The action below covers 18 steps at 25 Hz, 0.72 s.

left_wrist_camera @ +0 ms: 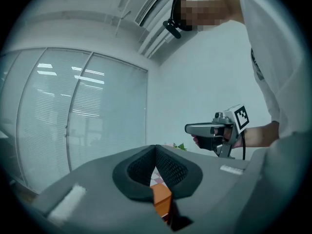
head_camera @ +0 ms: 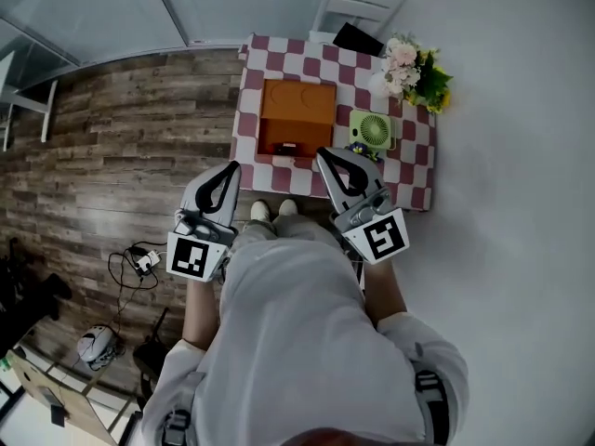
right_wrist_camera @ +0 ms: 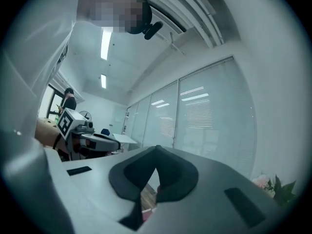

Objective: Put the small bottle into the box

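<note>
An orange box (head_camera: 296,115) lies open on the checkered table (head_camera: 416,165). A small object (head_camera: 363,150), possibly the bottle, sits just in front of the green fan; it is too small to make out. My left gripper (head_camera: 230,168) hangs off the table's near-left corner, jaws shut and empty. My right gripper (head_camera: 326,157) hovers over the near edge, right of the box, also shut with nothing in it. In the left gripper view the fingertips (left_wrist_camera: 155,148) meet, with the orange box (left_wrist_camera: 161,199) below them. In the right gripper view the fingertips (right_wrist_camera: 157,148) touch.
A green fan (head_camera: 372,128) stands right of the box, flowers (head_camera: 415,69) at the far right corner, a black item (head_camera: 358,38) at the far edge, a white chair (head_camera: 359,4) behind. Cables (head_camera: 138,262) and a helmet (head_camera: 97,344) lie on the wooden floor at left.
</note>
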Motion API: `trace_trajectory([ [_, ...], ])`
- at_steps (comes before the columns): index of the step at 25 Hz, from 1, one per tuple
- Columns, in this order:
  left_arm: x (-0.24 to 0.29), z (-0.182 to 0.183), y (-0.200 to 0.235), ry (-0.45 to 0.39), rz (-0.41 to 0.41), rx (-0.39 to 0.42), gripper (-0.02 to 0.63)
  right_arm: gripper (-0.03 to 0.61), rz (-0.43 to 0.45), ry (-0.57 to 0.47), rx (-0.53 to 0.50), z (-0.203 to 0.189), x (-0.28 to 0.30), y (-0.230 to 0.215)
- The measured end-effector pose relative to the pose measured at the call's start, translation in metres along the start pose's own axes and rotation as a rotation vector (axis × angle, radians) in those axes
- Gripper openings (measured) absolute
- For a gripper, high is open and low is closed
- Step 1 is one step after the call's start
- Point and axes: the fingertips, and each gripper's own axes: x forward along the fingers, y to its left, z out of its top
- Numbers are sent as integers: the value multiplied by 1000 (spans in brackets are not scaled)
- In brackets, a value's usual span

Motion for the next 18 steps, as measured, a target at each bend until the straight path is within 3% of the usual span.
trace_trajectory([
  [4, 3, 22, -17, 22, 52, 47, 2, 0, 34, -31, 25, 3, -4, -13],
  [8, 7, 20, -30, 78, 81, 70, 2, 0, 52, -68, 48, 1, -5, -25],
  [13, 21, 3, -48, 144, 72, 101, 2, 0, 23, -105, 52, 0, -17, -38],
  [18, 47, 3, -65, 116, 29, 118, 2, 0, 8, -92, 38, -2, -34, -42],
])
